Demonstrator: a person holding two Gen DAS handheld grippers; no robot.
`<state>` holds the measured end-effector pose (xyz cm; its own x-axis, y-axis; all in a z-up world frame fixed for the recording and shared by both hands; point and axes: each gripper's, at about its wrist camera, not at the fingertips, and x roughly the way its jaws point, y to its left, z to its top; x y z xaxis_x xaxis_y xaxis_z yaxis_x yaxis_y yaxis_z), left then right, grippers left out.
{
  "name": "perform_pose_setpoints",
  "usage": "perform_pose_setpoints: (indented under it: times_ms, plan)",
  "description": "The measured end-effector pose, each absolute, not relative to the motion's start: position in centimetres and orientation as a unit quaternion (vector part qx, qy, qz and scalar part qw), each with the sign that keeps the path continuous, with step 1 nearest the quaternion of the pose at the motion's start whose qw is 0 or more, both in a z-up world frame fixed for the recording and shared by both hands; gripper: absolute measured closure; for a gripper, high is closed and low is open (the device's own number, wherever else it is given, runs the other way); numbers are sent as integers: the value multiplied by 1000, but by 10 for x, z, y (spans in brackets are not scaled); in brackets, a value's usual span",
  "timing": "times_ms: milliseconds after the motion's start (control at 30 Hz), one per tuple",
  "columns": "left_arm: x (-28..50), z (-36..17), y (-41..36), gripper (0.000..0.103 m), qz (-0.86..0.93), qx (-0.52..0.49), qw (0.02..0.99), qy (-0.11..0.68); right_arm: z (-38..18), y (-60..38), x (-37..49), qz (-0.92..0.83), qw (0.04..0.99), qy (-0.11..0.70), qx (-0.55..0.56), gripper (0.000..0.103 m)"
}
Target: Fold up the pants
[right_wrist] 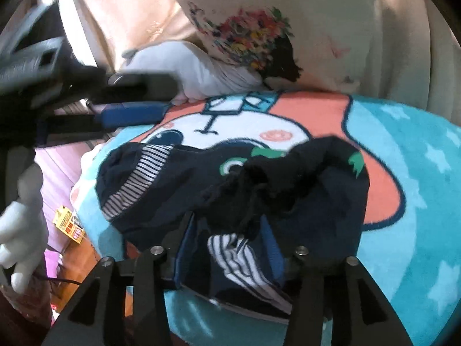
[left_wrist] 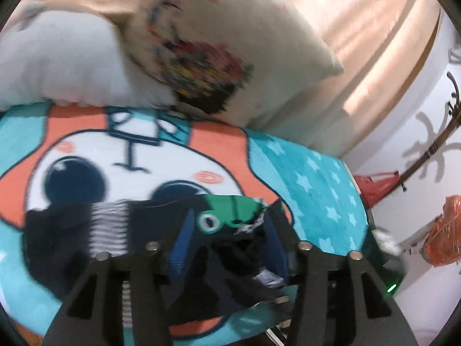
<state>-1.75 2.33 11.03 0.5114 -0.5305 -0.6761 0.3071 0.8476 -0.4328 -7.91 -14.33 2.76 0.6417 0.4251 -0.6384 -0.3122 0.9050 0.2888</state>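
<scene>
Small navy pants (right_wrist: 178,184) with a striped waistband and green print lie crumpled on a teal cartoon blanket (right_wrist: 403,173). My right gripper (right_wrist: 227,230) stands wide over the near end, and striped cloth sits between its blue pads (right_wrist: 184,245) without being pinched. In the left wrist view my left gripper (left_wrist: 230,230) also stands wide, with bunched navy and green fabric of the pants (left_wrist: 60,230) between its fingers (left_wrist: 181,245). The left gripper shows blurred in the right wrist view (right_wrist: 129,115), above the blanket's far left.
A floral pillow (left_wrist: 230,43) and a white pillow (left_wrist: 57,63) lie at the head of the bed. The bed edge runs along the right in the left wrist view, with red items (left_wrist: 443,230) beyond. A gloved hand (right_wrist: 23,230) and floor clutter sit left.
</scene>
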Motion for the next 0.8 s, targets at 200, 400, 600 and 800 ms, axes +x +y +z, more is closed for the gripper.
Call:
perform_pose_setpoints:
  times_ms: [200,400,600,800]
  plan:
    - [-32,101,67,53,-221,-155,864,424,67,-166,-94,185,918,334,105,55]
    - [-37,90,100,53,-176,-165,874,421,54,-160,-60,146,904,385,112,74]
    - [-27,52,118,53,-132,-171,857,468,17,-143,-26,121,888,429,116,74]
    - [-26,39,125,53,-141,-192,849,472,21,-145,-26,121,884,437,116,73]
